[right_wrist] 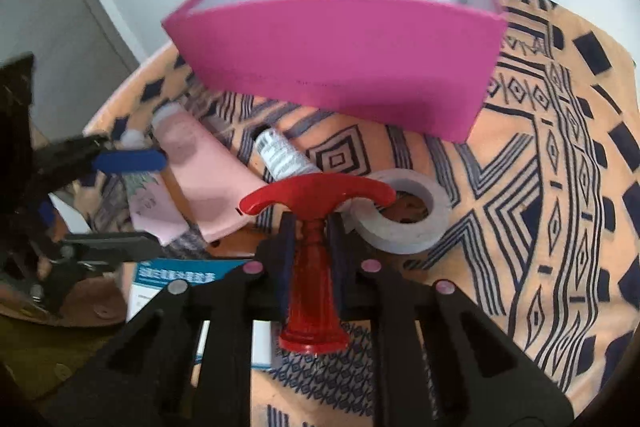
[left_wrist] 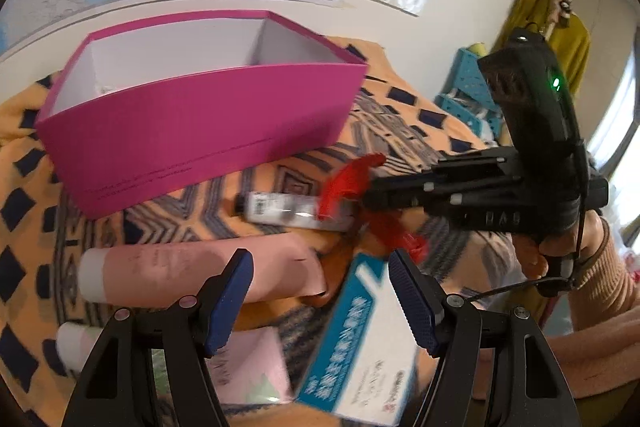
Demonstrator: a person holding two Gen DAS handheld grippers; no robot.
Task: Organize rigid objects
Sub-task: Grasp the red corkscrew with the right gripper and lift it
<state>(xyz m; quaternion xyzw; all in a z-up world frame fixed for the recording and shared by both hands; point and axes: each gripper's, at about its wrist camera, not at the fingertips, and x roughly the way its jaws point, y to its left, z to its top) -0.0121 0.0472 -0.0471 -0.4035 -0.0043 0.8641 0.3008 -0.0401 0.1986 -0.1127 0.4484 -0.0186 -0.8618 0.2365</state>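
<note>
While the left gripper (left_wrist: 320, 299) stood spread wide above a pink tube (left_wrist: 200, 273) and blue-white carton (left_wrist: 360, 347), magenta box (left_wrist: 200, 131) lay beyond, right gripper (right_wrist: 312, 251) was clenched on a red T-handled tool (right_wrist: 316, 227), tape roll (right_wrist: 408, 223) just beside, box (right_wrist: 340, 67) ahead.

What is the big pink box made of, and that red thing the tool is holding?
The pink box looks like stiff cardboard: flat matte magenta walls, plain white inside, sharp folded corners. The red thing in the right tool looks like hard plastic: it is glossy with bright highlights and slightly see-through near its flared end. It could be coloured glass, but plastic seems likelier.
</note>
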